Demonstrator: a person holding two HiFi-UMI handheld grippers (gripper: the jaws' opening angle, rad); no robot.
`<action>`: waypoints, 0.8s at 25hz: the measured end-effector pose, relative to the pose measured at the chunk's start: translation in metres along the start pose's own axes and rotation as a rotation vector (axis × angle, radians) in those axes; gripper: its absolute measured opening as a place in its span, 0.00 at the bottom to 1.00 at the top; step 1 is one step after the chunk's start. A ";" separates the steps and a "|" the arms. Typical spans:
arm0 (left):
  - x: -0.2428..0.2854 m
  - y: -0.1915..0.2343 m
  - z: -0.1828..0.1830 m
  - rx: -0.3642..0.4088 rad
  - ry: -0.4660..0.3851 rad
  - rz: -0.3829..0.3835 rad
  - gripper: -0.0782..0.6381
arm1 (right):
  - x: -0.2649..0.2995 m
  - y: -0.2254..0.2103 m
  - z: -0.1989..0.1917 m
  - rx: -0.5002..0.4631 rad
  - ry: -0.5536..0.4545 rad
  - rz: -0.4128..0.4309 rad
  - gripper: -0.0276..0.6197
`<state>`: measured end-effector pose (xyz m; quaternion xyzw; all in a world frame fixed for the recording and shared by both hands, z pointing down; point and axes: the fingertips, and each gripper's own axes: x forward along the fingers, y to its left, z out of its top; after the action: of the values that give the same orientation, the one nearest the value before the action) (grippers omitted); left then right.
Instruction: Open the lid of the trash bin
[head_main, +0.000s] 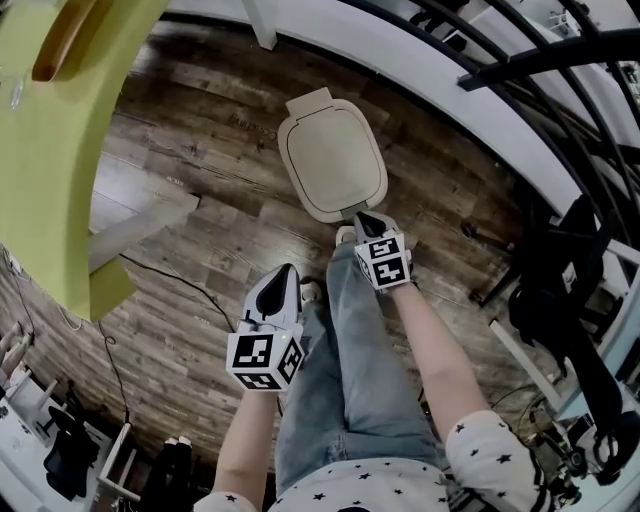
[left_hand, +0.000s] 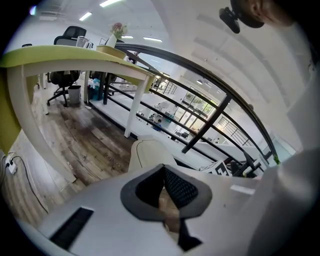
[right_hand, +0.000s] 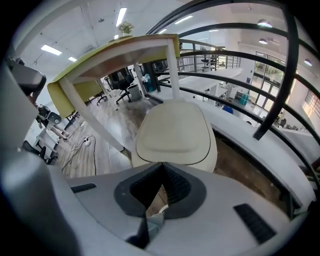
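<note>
Standing on the wood floor (head_main: 200, 220) just ahead of the person's shoes, the trash bin (head_main: 340, 205) has its cream lid (head_main: 330, 155) fully down, with the hinge tab on the far side. The right gripper (head_main: 368, 219) hovers over the bin's near edge, jaws pressed together on nothing. The left gripper (head_main: 284, 272) hangs back above the leg, likewise clenched and empty. With jaws together neither can pinch the rim, so lifting would likely mean prying under the lip, where smooth tips could slip and let the lid drop. A push at the wrong angle might also slide the light-looking bin away across the boards.
</note>
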<state>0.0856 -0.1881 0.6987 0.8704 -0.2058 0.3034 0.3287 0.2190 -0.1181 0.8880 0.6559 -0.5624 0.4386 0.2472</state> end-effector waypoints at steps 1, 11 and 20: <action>0.001 0.000 -0.002 -0.002 0.003 0.000 0.13 | 0.004 -0.001 -0.003 -0.004 0.008 0.000 0.03; 0.006 0.002 -0.017 -0.021 0.019 0.000 0.13 | 0.027 -0.006 -0.016 -0.006 0.042 -0.006 0.03; 0.005 0.004 -0.022 -0.031 0.020 0.006 0.13 | 0.027 -0.005 -0.020 -0.002 0.038 -0.027 0.03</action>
<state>0.0783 -0.1767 0.7173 0.8614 -0.2097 0.3099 0.3435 0.2173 -0.1146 0.9221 0.6546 -0.5492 0.4470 0.2647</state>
